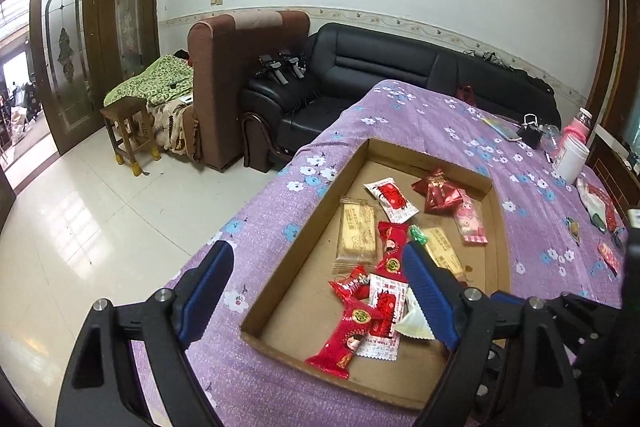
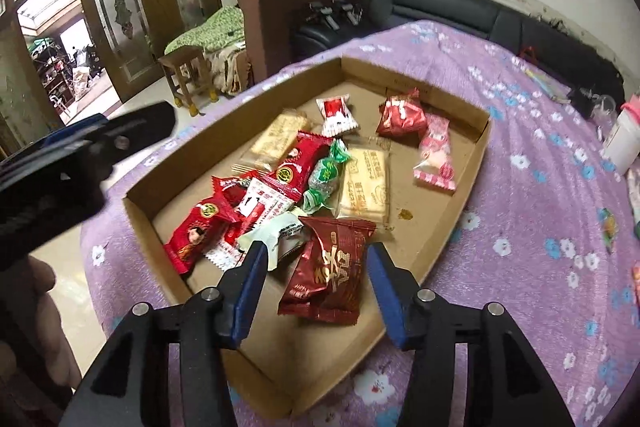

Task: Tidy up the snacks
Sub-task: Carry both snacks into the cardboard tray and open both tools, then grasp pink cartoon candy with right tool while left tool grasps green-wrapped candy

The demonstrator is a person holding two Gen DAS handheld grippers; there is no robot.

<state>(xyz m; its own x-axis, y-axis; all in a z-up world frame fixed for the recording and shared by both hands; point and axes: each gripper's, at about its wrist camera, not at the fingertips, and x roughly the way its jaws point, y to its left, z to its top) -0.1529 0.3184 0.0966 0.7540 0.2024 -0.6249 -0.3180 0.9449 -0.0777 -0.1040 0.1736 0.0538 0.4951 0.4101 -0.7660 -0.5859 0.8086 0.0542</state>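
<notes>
A shallow cardboard box (image 1: 304,231) (image 2: 472,163) lies on the purple flowered cloth and holds several wrapped snacks: red packets, beige biscuit packs (image 1: 357,237) (image 2: 366,183), a pink packet (image 1: 471,221) (image 2: 437,157) and a green candy (image 2: 324,179). My right gripper (image 2: 316,267) is open over the box's near end, its fingers on either side of a dark red packet (image 2: 328,273) that lies in the box. My left gripper (image 1: 320,271) is open and empty above the box's left edge; it also shows in the right wrist view (image 2: 80,147) at the left.
More loose snacks (image 1: 600,215) lie on the cloth at the right, beside a white cup (image 1: 572,157) (image 2: 624,139) and a black clip (image 1: 530,135). A black sofa (image 1: 380,67), a brown armchair (image 1: 224,75) and a wooden stool (image 1: 128,131) stand beyond the table.
</notes>
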